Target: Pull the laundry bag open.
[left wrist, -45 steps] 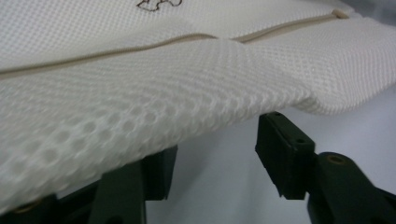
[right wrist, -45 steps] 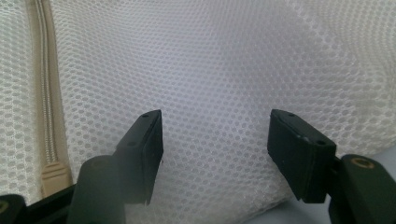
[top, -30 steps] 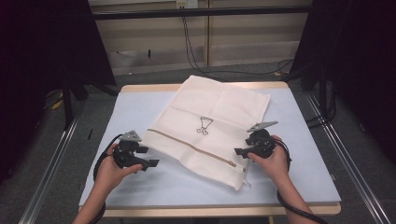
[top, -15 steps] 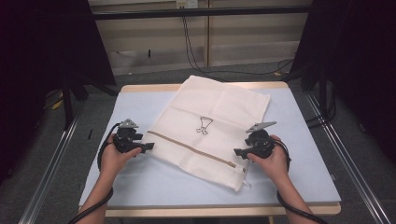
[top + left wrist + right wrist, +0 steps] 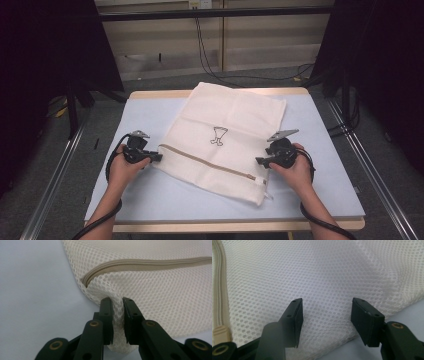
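Note:
A cream mesh bag [image 5: 235, 112] with a beige zipper [image 5: 205, 162] lies flat on the pale blue table [image 5: 150, 200]. My left gripper [image 5: 159, 157] is at the bag's near left corner. In the left gripper view its jaws [image 5: 117, 301] have just been closing and now pinch a fold of mesh [image 5: 162, 290] just below the zipper end [image 5: 140, 263]. My right gripper [image 5: 258, 161] sits at the bag's near right edge. Its jaws [image 5: 325, 306] have just been closing but still stand apart over the flat mesh [image 5: 312, 272], with the zipper's end [image 5: 220, 331] to their left.
A small black print [image 5: 218, 136] marks the bag's middle. Bare table surrounds the bag, with a wooden edge [image 5: 210, 227] along the front. Metal rails [image 5: 55, 180] run down both sides of the table, and cables [image 5: 205, 45] hang behind it.
My left hand has moved right to the bag's near left corner and its jaws have shut on the mesh. The right hand has stayed in place.

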Tool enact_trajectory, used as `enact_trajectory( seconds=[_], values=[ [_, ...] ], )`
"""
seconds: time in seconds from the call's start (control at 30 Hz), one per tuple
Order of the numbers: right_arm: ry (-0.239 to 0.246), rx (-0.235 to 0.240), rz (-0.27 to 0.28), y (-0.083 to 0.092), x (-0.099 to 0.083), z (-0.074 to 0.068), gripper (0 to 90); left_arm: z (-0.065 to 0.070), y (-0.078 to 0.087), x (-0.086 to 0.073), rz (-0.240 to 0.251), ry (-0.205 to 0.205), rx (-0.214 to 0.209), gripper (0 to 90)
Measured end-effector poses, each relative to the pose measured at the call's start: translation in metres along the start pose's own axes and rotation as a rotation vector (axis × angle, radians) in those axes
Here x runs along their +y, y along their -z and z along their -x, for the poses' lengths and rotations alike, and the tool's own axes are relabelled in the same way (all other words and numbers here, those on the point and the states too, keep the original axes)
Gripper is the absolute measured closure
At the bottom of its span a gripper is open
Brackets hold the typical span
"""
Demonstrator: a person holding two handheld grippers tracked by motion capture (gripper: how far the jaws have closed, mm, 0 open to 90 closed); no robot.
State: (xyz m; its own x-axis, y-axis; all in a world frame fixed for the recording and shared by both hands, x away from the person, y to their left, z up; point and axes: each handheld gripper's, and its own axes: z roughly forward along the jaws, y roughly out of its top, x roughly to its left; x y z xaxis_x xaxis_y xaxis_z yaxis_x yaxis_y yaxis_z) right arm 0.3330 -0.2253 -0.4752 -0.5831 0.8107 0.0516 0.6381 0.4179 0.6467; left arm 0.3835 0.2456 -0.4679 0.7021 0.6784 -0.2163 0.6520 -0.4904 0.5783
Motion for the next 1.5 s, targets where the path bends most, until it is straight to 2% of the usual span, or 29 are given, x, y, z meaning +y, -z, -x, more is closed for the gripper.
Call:
enact_trajectory(
  seconds=[0.07, 0.17, 0.3, 0.43, 0.5, 0.57, 0.6, 0.63, 0.7, 0.8, 1.0, 1.03, 1.07, 1.1, 1.13, 1.17, 1.23, 1.27, 1.3, 1.37, 1.43, 1.47, 1.5],
  values=[
    [-0.003, -0.021, -0.007, 0.002, -0.001, 0.002, 44.7, 0.009, 0.002, -0.004, -0.015, -0.008, -0.016, 80.2],
    [-0.003, -0.027, 0.002, 0.005, -0.002, 0.005, 44.7, 0.020, 0.004, -0.011, -0.013, -0.022, -0.030, 80.2],
    [-0.009, -0.010, 0.018, 0.013, -0.005, 0.001, 44.5, 0.028, 0.007, -0.016, -0.031, -0.027, -0.066, 80.1],
    [0.002, 0.008, 0.039, 0.024, -0.007, -0.004, 45.2, 0.030, 0.010, -0.020, -0.028, -0.011, -0.077, 79.2],
    [0.000, 0.021, 0.053, 0.028, -0.009, -0.005, 45.6, 0.029, 0.013, -0.018, -0.031, 0.008, -0.068, 70.9],
    [0.011, 0.038, 0.057, 0.032, -0.013, -0.008, 48.4, 0.030, 0.019, -0.013, 0.005, 0.005, -0.009, 56.4],
    [0.009, 0.042, 0.054, 0.033, -0.014, -0.009, 49.7, 0.030, 0.022, -0.009, 0.013, 0.001, -0.003, 55.4],
    [0.011, 0.050, 0.047, 0.034, -0.016, -0.011, 51.7, 0.032, 0.023, -0.005, 0.033, 0.003, -0.002, 53.6],
    [0.037, 0.054, 0.051, 0.035, -0.019, -0.015, 58.9, 0.038, 0.023, 0.006, 0.046, -0.002, -0.034, 49.2],
    [0.055, 0.064, 0.032, 0.039, -0.022, -0.020, 67.3, 0.053, 0.011, 0.022, 0.053, -0.023, -0.081, 44.9],
    [0.061, 0.065, 0.028, 0.050, -0.031, -0.024, 70.7, 0.091, -0.022, 0.055, 0.048, -0.096, -0.179, 44.4],
    [0.070, 0.066, 0.024, 0.051, -0.033, -0.024, 71.4, 0.099, -0.027, 0.059, 0.049, -0.112, -0.173, 44.5],
    [0.071, 0.079, 0.026, 0.051, -0.034, -0.025, 72.6, 0.104, -0.031, 0.063, 0.049, -0.115, -0.218, 44.9],
    [0.077, 0.075, 0.018, 0.052, -0.035, -0.027, 74.7, 0.108, -0.035, 0.067, 0.041, -0.132, -0.229, 45.7],
    [0.085, 0.088, 0.015, 0.052, -0.037, -0.028, 75.7, 0.114, -0.040, 0.071, 0.032, -0.139, -0.251, 46.0],
    [0.100, 0.089, 0.010, 0.053, -0.039, -0.029, 77.5, 0.118, -0.043, 0.073, 0.036, -0.128, -0.261, 48.0],
    [0.102, 0.093, 0.011, 0.053, -0.041, -0.031, 83.5, 0.125, -0.050, 0.076, 0.016, -0.141, -0.275, 48.6],
    [0.096, 0.099, 0.009, 0.055, -0.042, -0.032, 85.6, 0.128, -0.054, 0.078, 0.005, -0.133, -0.283, 49.5],
    [0.093, 0.106, 0.015, 0.056, -0.043, -0.031, 85.8, 0.131, -0.058, 0.079, 0.007, -0.133, -0.298, 49.7],
    [0.078, 0.068, 0.018, 0.060, -0.045, -0.030, 83.2, 0.135, -0.063, 0.080, -0.008, -0.130, -0.313, 50.3],
    [0.034, 0.056, 0.019, 0.062, -0.048, -0.025, 74.9, 0.137, -0.066, 0.081, -0.006, -0.137, -0.314, 50.4],
    [0.028, 0.058, 0.013, 0.061, -0.049, -0.023, 70.0, 0.138, -0.067, 0.082, -0.018, -0.137, -0.305, 50.3],
    [0.019, 0.056, -0.003, 0.059, -0.051, -0.022, 67.0, 0.138, -0.068, 0.082, -0.008, -0.135, -0.318, 49.9]
  ],
)
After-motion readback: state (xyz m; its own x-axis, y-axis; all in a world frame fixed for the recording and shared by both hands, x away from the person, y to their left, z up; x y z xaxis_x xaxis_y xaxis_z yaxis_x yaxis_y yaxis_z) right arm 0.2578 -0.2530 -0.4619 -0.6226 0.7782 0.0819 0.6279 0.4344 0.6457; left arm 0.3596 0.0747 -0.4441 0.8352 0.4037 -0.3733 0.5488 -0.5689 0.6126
